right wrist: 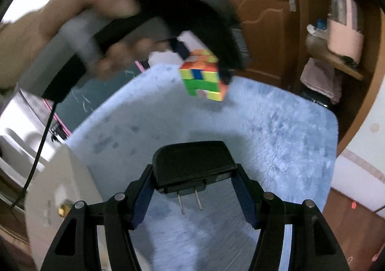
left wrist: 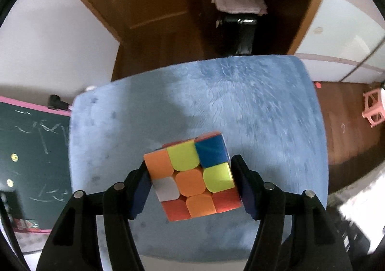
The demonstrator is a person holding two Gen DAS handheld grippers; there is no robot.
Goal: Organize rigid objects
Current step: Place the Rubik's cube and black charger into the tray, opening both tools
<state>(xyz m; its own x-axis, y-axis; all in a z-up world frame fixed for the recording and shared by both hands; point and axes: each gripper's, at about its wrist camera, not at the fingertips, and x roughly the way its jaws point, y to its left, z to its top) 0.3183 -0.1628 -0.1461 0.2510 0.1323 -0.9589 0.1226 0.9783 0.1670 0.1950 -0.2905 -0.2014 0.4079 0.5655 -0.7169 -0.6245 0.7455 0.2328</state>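
— Left gripper?
— A puzzle cube is being clamped between its fingers, above the blue plush-covered counter.

— Right gripper?
— A black plug adapter, prongs pointing back toward the camera, is being held clamped between its fingers, over the same counter.

Cube: we see glossy, smooth plastic.
Rug: fluffy blue cloth.
Charger: matt black plastic, metal prongs.
Door: wood.
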